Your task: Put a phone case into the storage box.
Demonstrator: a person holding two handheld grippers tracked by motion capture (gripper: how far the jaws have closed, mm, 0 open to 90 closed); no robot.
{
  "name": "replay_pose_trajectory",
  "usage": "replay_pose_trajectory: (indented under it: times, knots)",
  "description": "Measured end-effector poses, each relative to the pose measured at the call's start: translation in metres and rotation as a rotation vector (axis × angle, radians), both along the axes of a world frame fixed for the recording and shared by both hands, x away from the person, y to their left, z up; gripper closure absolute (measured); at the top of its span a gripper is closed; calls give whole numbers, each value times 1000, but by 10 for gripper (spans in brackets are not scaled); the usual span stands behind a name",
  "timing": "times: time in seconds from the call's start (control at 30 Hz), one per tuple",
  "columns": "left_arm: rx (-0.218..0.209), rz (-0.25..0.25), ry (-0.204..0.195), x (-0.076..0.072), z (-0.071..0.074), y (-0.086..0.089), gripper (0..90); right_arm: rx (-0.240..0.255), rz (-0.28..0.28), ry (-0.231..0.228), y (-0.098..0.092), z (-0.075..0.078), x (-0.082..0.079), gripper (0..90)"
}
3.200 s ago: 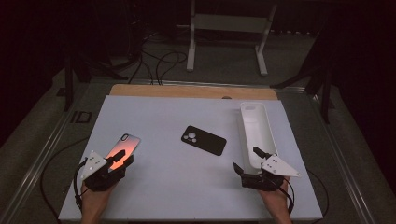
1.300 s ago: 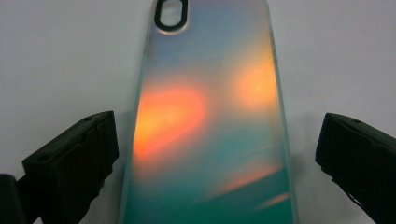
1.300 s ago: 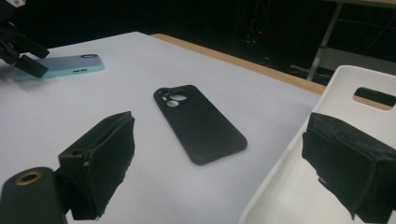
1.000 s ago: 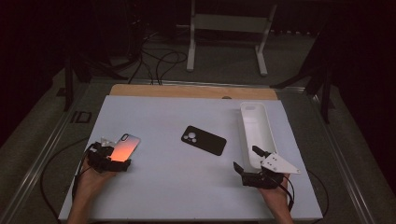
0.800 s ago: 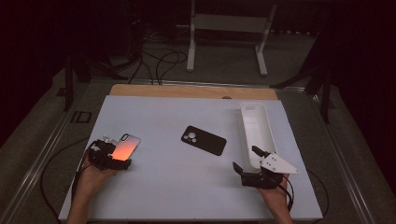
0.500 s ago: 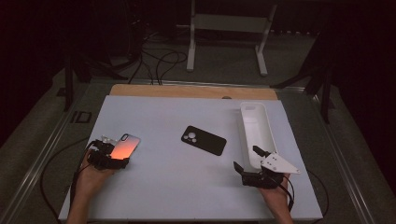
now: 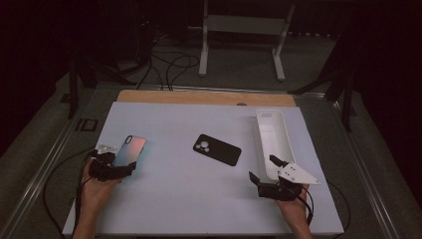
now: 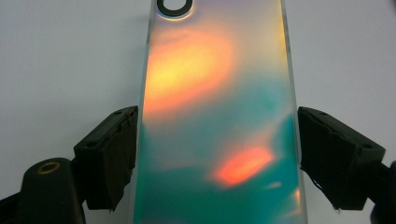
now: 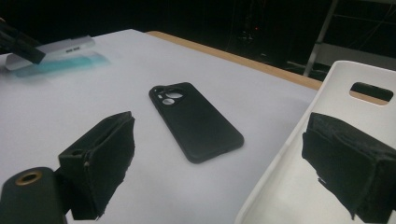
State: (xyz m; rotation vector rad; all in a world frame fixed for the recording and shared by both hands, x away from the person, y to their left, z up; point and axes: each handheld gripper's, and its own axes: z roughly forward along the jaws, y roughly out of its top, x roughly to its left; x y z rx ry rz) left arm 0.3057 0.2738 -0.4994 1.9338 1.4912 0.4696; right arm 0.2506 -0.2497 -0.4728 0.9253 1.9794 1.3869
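From above, your left gripper (image 7: 113, 168) straddles the near end of the iridescent phone case (image 7: 128, 150) at the surface's (image 7: 174, 194) left edge. Left gripper view: the jaws have just been closing — both pads sit against the case's long edges. Right gripper view: your right gripper (image 9: 219, 163) gapes wide — black case (image 9: 196, 121) ahead, white tray (image 9: 299, 177) beside.

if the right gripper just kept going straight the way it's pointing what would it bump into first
Probably the black phone case lying flat on the white table. The right gripper, jaws open and empty, points at it. The white plastic tray sits beside its right jaw and might be grazed first; depth is unclear.
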Motion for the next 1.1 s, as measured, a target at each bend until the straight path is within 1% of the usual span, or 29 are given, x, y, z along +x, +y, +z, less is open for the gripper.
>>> replay_pose_trajectory:
  times: [0.03, 0.07, 0.13, 0.17, 0.27, 0.33, 0.37, 0.47, 0.53, 0.6, 0.63, 0.67, 0.7, 0.73, 0.8, 0.93, 1.0, 1.1]
  knots:
    - [-4, -5, -24, -2, 2, 0, 176, 1, 1, -1, 0, 0, 0, 94]
    - [-12, -11, -39, -3, 5, -1, 176, 6, 5, 2, 0, 0, 1, 94]
    - [-6, -9, -71, -6, 9, -3, 175, 10, 5, 4, 0, 1, 2, 94]
    - [-11, -13, -89, -7, 12, -4, 175, 10, 3, 5, 1, 2, 2, 94]
    - [-12, -27, -129, -9, 20, -9, 175, 4, 3, 6, 2, 4, 4, 94]
    - [-24, -41, -154, -11, 25, -13, 175, 9, 4, 7, 2, 7, 6, 93]
    - [-21, -47, -162, -12, 28, -16, 175, 18, 10, 9, 3, 8, 8, 93]
    - [-21, -68, -197, -15, 36, -26, 175, 14, 18, 8, 5, 13, 12, 93]
    - [-19, -85, -220, -17, 42, -33, 175, 18, 26, 15, 7, 16, 14, 93]
    - [-25, -109, -232, -18, 48, -39, 175, 13, 35, 21, 10, 18, 17, 93]
    - [-24, -118, -238, -18, 51, -42, 175, 10, 34, 27, 11, 20, 18, 93]
    - [-24, -118, -238, -18, 51, -42, 175, 10, 34, 27, 11, 20, 18, 93]
    - [-23, -132, -247, -19, 54, -48, 175, 1, 31, 33, 13, 21, 20, 93]
    - [-27, -140, -255, -19, 55, -51, 175, -11, 14, 49, 15, 22, 22, 93]
    - [-22, -159, -268, -19, 57, -59, 174, 1, 22, 56, 18, 24, 25, 93]
    - [-12, -194, -292, -20, 61, -72, 175, -1, 32, 59, 25, 30, 29, 93]
    - [-14, -213, -304, -21, 62, -79, 175, -7, 25, 65, 28, 33, 31, 93]
    - [-2, -229, -319, -23, 64, -86, 174, -3, 29, 66, 32, 36, 34, 94]
